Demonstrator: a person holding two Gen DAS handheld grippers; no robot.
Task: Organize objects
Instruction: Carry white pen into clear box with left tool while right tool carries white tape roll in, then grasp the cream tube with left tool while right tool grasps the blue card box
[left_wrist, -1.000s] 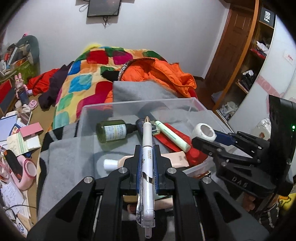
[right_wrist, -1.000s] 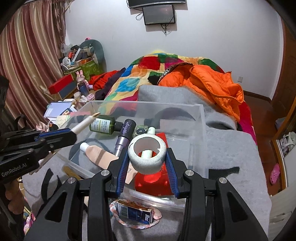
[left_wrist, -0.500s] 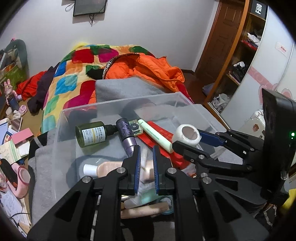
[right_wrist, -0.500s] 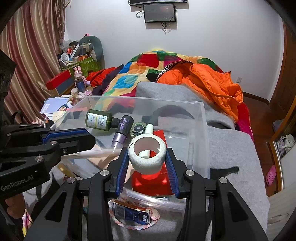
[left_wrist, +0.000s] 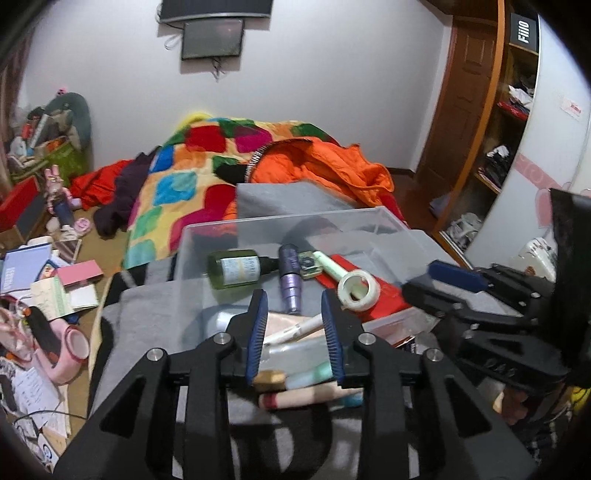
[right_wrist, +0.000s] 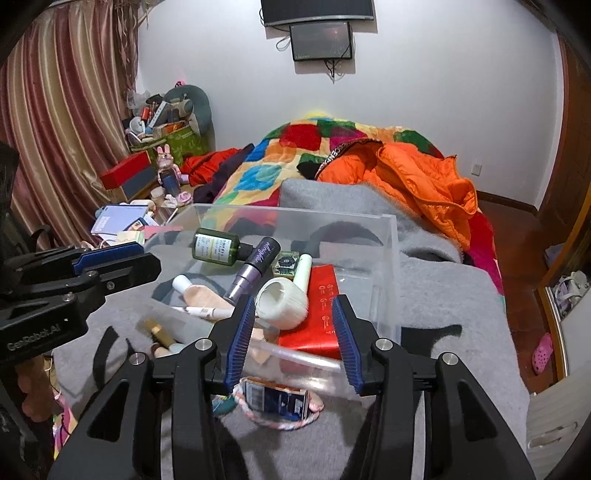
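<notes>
**Both grippers stood empty over the clear bin**

Nearest me, the left gripper (left_wrist: 295, 332) had its blue-padded fingers (left_wrist: 257, 332) spread, its jaws having just been opening, with nothing pinched between them. The white pen (left_wrist: 291, 328) lay loose in the near end of the clear plastic bin (left_wrist: 295, 221), beyond the pads. The right gripper (right_wrist: 291, 339) had its jaws just opening too, wide apart, and the white tape roll (right_wrist: 282, 304) sat in the bin free of both pads, leaning on a red box (right_wrist: 319, 306) and a pale green tube (right_wrist: 303, 271). On the grey blanket (right_wrist: 461, 332) just before the bin's near wall lay a small dark blue packet (right_wrist: 275, 400) ringed by a braided cord. Deeper in the bin were a beige tube (right_wrist: 199, 293), a purple tube (right_wrist: 255, 266) and a dark green bottle (right_wrist: 216, 247), all on their sides. Behind the bin lay an orange jacket (right_wrist: 417, 184) on a patchwork quilt (right_wrist: 295, 147).
</notes>
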